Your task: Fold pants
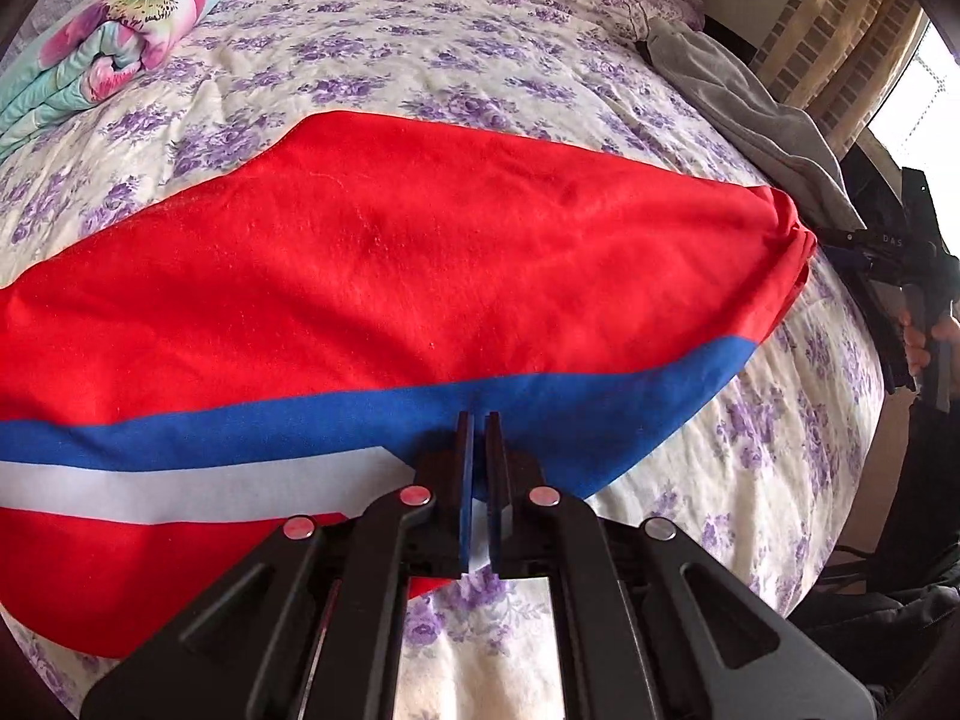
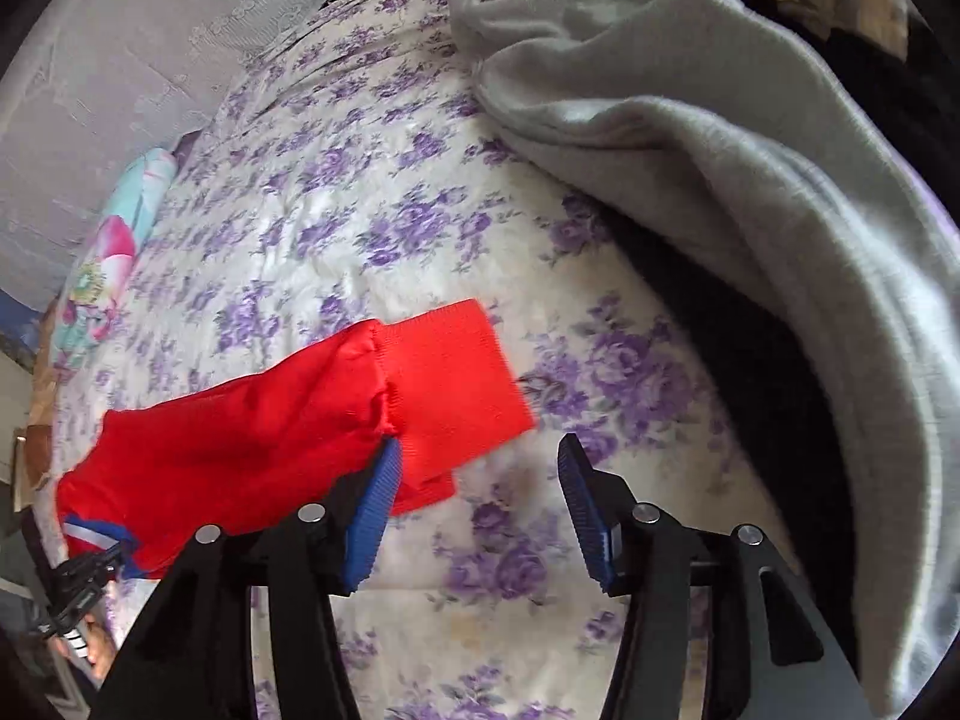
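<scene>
Red pants [image 1: 384,252] with a blue and white side stripe lie spread across a bed with a purple-flowered cover [image 1: 456,18]. My left gripper [image 1: 478,420] is shut on the pants at the blue stripe, near the near edge of the bed. In the right wrist view the pants [image 2: 240,450] end in a ribbed red cuff [image 2: 450,384]. My right gripper [image 2: 480,462] is open and empty, just beside the cuff, with its left finger [image 2: 375,516] at the cuff's edge. It also shows at the far right of the left wrist view [image 1: 882,282].
A folded floral quilt [image 1: 114,48] lies at the far left of the bed. A grey blanket [image 2: 750,150] lies bunched along the right side of the bed. A brick wall and window [image 1: 870,42] stand behind it.
</scene>
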`<state>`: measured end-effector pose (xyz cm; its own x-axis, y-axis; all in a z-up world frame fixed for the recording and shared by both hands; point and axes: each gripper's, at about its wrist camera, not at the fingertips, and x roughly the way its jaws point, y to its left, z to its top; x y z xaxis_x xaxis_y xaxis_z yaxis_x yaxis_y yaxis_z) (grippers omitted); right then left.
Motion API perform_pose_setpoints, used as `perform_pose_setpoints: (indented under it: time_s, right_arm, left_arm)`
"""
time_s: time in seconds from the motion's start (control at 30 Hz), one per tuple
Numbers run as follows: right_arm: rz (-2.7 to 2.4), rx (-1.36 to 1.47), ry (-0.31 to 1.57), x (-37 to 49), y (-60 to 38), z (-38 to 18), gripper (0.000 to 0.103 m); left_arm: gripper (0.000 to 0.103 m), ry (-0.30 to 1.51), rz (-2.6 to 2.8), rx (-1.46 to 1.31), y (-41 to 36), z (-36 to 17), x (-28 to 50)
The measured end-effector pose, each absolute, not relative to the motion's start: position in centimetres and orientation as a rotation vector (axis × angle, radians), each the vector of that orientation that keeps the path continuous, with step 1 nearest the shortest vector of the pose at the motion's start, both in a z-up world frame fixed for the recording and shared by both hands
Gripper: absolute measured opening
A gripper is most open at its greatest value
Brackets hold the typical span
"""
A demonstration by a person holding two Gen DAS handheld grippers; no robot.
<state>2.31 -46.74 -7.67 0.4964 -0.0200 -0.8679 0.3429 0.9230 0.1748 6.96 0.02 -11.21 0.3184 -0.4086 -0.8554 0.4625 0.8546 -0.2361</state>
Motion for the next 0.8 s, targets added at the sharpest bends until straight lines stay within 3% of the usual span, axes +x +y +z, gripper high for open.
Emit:
perform_pose_setpoints:
  time_s: [0.1,0.23,0.3,0.57,0.67,0.8]
  right_arm:
    - [-0.277,0.204,0.972,1.9,-44.6,-4.5,0.054]
    - [0.030,0.154,0.932,4.3,-37.6,-1.8,0.054]
    - [0.204,0.122,0.946,6.7,-32.6,-1.5,0.057]
    - [0.619,-0.059,1.091,18.5,-13.3,-4.5,0.057]
    - [0.659,-0.097,1.167,21.6,-9.8,-6.1,0.057]
    - [0.684,-0.120,1.252,23.1,-8.1,-8.2,0.051]
  left_arm:
    - [0.003,1.104,-0.569,0.031,1.5,-10.3,7.0]
    - [0.017,1.099,-0.426,-0.018,5.9,-9.5,8.5]
    - [0.019,1.098,-0.351,-0.049,8.7,-9.5,9.2]
    - [0.008,1.083,-0.334,-0.210,16.3,-9.4,9.0]
    - [0.001,1.080,-0.346,-0.246,17.9,-9.8,9.0]
    - [0.002,1.083,-0.393,-0.319,19.0,-10.7,9.3]
